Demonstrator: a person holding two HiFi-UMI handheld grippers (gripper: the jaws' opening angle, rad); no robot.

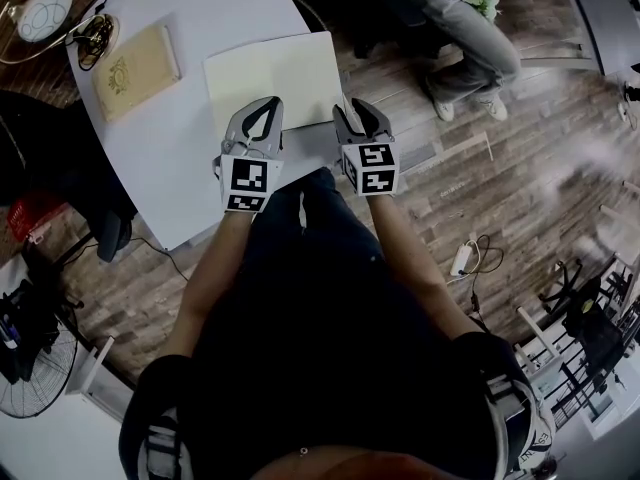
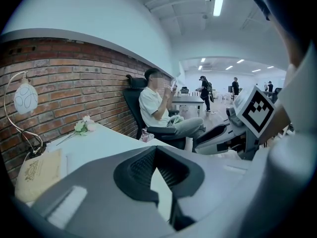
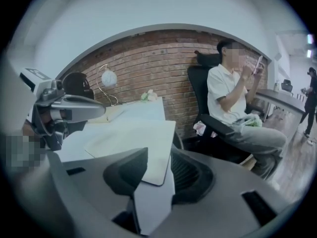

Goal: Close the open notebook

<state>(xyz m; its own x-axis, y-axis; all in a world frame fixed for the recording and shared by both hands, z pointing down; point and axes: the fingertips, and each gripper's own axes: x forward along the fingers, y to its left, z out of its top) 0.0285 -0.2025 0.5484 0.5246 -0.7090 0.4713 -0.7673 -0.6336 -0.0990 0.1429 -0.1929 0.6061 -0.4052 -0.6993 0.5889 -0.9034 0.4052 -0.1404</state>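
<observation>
The notebook (image 1: 275, 78) lies flat on the white table (image 1: 170, 158), showing a blank cream page; in the right gripper view the notebook (image 3: 133, 143) sits just beyond the jaws. My left gripper (image 1: 264, 108) hovers over its near left corner, the curved fingertips meeting with nothing between them. My right gripper (image 1: 360, 116) hangs at the notebook's near right corner, its jaws apart and empty. In the left gripper view the left gripper (image 2: 156, 150) closes to a point at its tips. The right gripper (image 3: 159, 157) frames the notebook's near edge in its gap.
A tan hardcover book (image 1: 135, 68) lies to the left of the notebook, with a globe lamp (image 1: 45, 13) at the table's far corner. A person (image 1: 470, 28) sits on a chair just past the table's right edge. A brick wall (image 3: 148, 63) backs the table.
</observation>
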